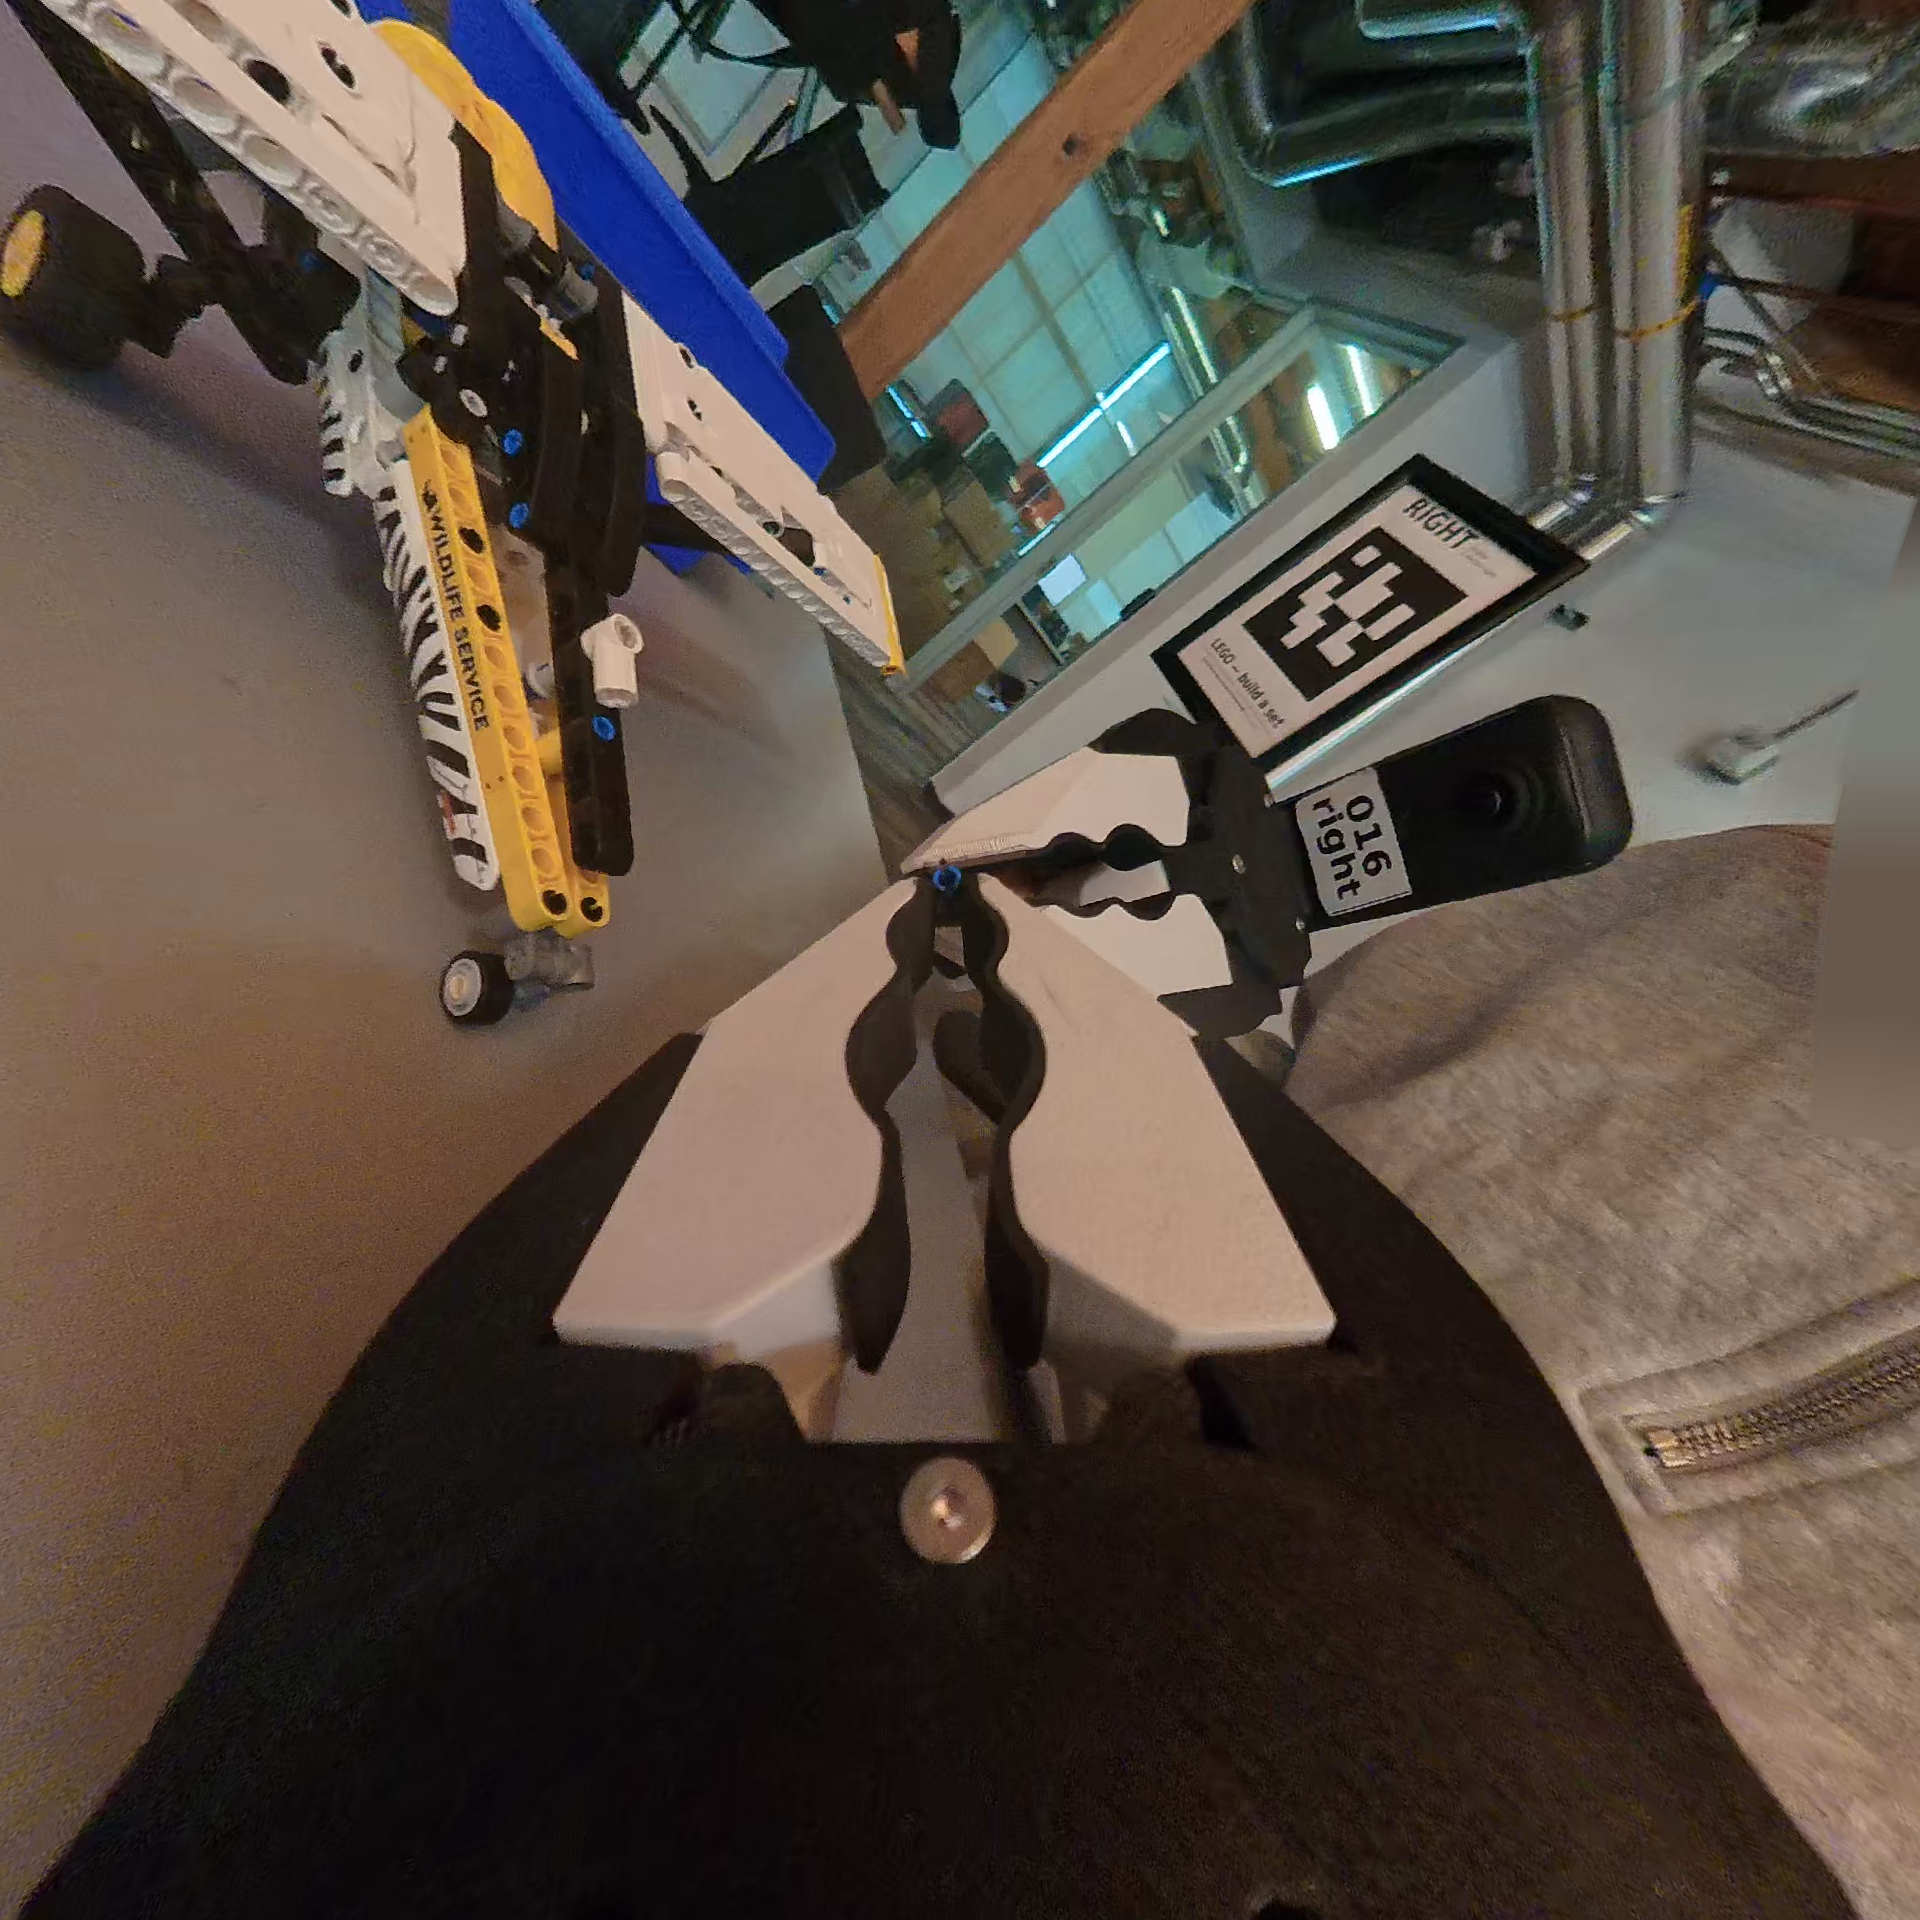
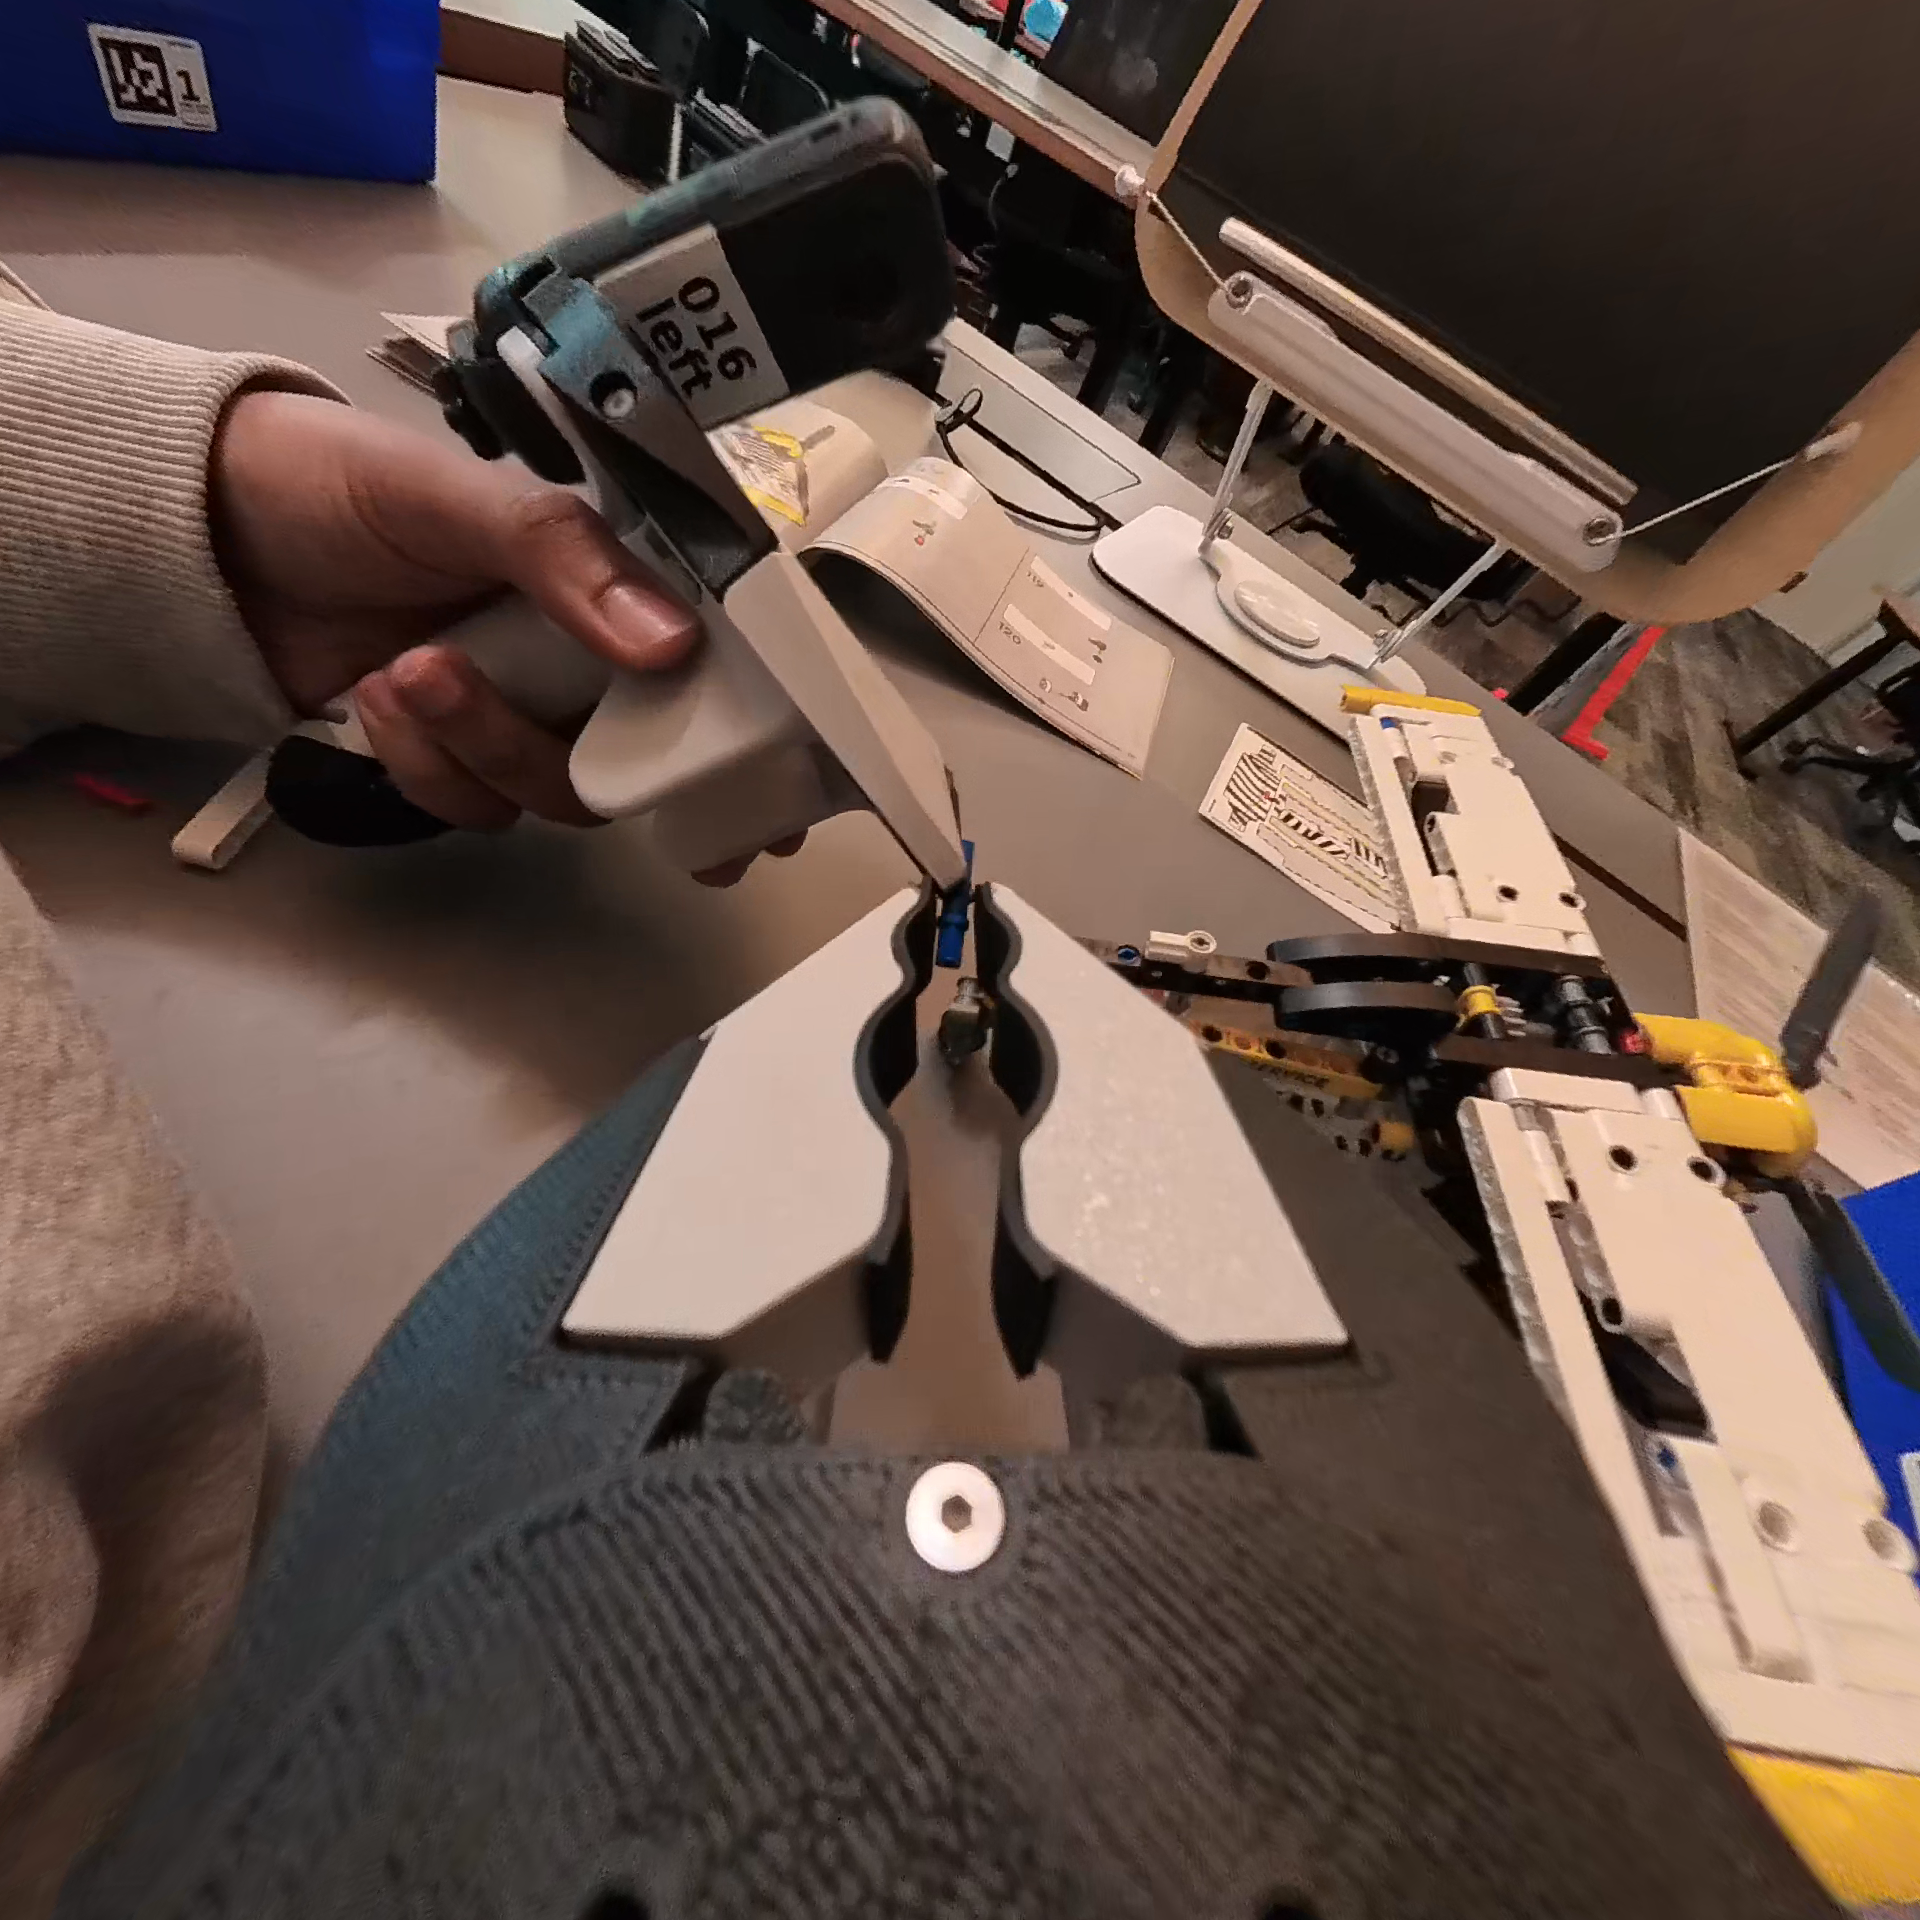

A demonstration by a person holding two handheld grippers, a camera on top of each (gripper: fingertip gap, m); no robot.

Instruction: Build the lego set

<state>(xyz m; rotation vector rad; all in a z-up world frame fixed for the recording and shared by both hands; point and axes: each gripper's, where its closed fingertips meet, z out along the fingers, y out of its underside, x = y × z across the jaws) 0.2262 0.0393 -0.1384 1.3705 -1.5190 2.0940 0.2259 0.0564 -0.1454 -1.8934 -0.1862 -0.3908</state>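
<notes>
Spanning a smooth grey worktop (image 2: 312,1039) in a workshop of silver ducts (image 1: 1621,260) and glass partitions, a part-built plane model (image 1: 488,540) of white, yellow and black pin-holed beams lies beside a blue bin (image 1: 644,239). Left to right in the right wrist view, a hand (image 2: 416,603) holds the left gripper (image 2: 951,862), pinched shut on a small blue pin (image 2: 951,920); the right gripper (image 2: 951,914), its matte wedge-shaped fingers nearly together, clamps the same pin at the centre. An open instruction booklet (image 2: 1018,613) lies beyond.
</notes>
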